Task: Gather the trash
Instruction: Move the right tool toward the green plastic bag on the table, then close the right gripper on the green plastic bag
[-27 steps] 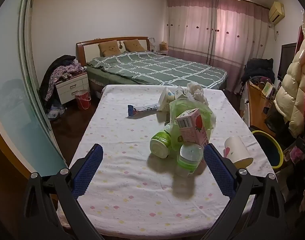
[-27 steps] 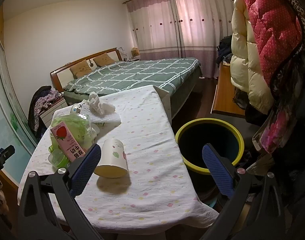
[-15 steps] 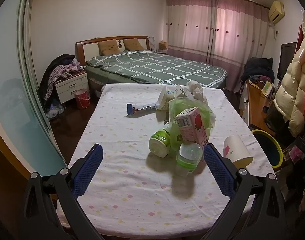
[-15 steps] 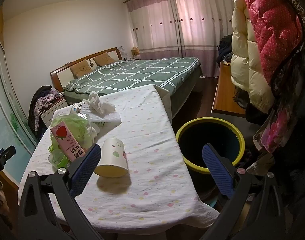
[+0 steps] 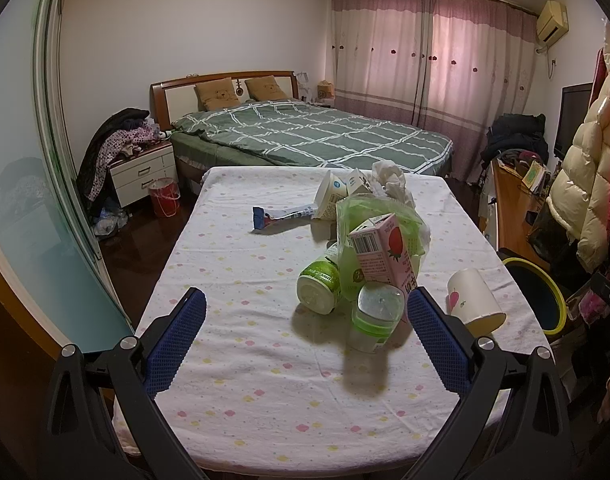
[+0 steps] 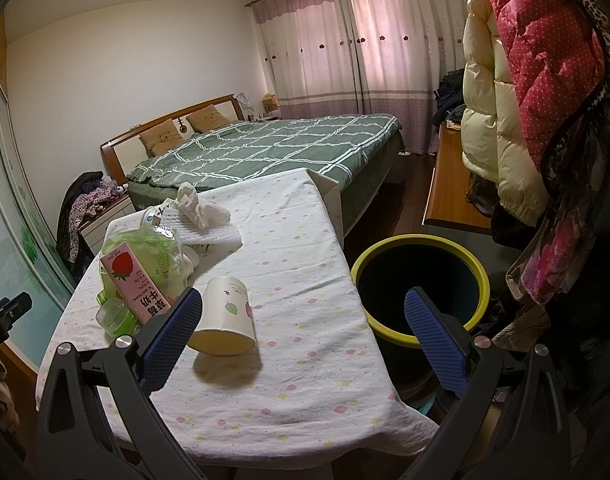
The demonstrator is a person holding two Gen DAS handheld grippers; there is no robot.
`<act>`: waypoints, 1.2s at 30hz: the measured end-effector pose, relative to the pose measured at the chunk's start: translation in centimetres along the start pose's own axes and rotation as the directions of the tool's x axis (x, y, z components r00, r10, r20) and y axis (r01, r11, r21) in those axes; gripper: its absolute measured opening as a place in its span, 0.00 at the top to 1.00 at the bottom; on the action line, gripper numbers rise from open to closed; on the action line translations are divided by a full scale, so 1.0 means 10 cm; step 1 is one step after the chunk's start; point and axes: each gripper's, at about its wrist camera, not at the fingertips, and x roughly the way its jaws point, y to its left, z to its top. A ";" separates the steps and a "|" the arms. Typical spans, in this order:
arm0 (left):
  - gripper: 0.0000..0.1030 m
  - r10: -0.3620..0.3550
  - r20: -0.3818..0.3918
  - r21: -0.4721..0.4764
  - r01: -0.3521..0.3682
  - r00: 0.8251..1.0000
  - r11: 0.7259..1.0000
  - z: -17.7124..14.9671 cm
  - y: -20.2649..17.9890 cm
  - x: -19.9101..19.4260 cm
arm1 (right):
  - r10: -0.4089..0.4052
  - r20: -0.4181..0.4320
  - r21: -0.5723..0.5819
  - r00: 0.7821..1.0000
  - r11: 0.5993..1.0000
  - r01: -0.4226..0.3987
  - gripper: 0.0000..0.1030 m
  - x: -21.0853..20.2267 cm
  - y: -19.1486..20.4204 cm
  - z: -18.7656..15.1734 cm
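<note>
The bin [image 6: 419, 292], dark inside with a yellow rim, stands on the floor just off the right edge of the worktop [image 5: 289, 380]; it stays put and only receives.

The trash lies in a loose heap from the middle to the far right of the worktop. The green bag [image 5: 385, 216] at the heart of the heap looks thin, soft and slippery; I would pinch it at a bunched fold, since a flat patch would likely slide out. The pink carton [image 5: 385, 256], printed with a strawberry, leans against the bag. It is probably light and fairly stiff, best taken across its two broad faces. The paper cup [image 6: 225, 314] lies on its side near the right edge, mouth toward the near end, white with small leaf and fruit prints. It should be very light and easy to crush, so a gentle hold across the wall near the stiffer rim seems safest. Two green-and-clear bottles [image 5: 319, 286] lie near the carton, round and smooth and likely to roll; take them across the body. At the far end are a crumpled tissue [image 5: 391, 178], soft and nearly weightless, and a flat blue-ended wrapper [image 5: 283, 215].

The left hand-held gripper [image 5: 305, 340] and right hand-held gripper [image 6: 303, 342] both hang wide apart and empty over the near end.
</note>
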 end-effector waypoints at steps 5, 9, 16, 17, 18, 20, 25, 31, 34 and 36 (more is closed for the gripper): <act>0.04 -0.001 -0.005 0.002 0.001 1.000 1.000 -0.01 -0.01 0.02 | 0.003 -0.002 0.000 1.000 1.000 -0.003 0.06 0.01 0.00 0.00; 0.04 -0.001 -0.006 -0.001 0.001 1.000 1.000 -0.01 -0.01 0.03 | 0.018 -0.010 -0.005 1.000 1.000 -0.018 0.06 0.06 0.09 0.00; 0.04 0.013 -0.019 -0.010 -0.013 1.000 1.000 -0.03 0.07 0.11 | 0.066 -0.039 -0.030 0.997 0.997 -0.067 0.06 0.32 0.27 0.00; 0.04 0.015 -0.021 -0.012 -0.015 1.000 1.000 -0.03 0.08 0.13 | 0.077 -0.048 -0.032 0.996 0.996 -0.079 0.06 0.37 0.32 0.01; 0.04 0.018 -0.027 -0.017 -0.019 0.999 1.000 -0.04 0.11 0.16 | 0.087 -0.058 -0.033 0.995 0.995 -0.089 0.06 0.41 0.35 0.02; 0.04 0.022 -0.033 -0.024 -0.023 0.999 0.999 -0.05 0.15 0.21 | 0.116 -0.074 -0.037 0.990 0.992 -0.119 0.06 0.50 0.45 0.03; 0.04 0.045 -0.041 -0.038 -0.047 0.998 0.998 -0.04 0.25 0.30 | 0.181 -0.091 -0.066 0.979 0.980 -0.188 0.06 0.69 0.85 0.13; 0.04 0.077 -0.043 -0.063 -0.080 0.996 0.995 -0.04 0.44 0.38 | 0.202 -0.108 -0.133 0.973 0.967 -0.216 0.06 1.01 1.32 0.27; 0.04 0.078 -0.057 -0.077 -0.082 0.995 0.994 -0.06 0.52 0.45 | 0.198 -0.133 -0.123 0.971 0.969 -0.215 0.06 1.24 1.39 0.36; 0.04 0.080 -0.066 -0.082 -0.085 0.995 0.993 -0.08 0.57 0.49 | 0.198 -0.159 -0.112 0.967 0.970 -0.217 0.06 1.42 1.43 0.39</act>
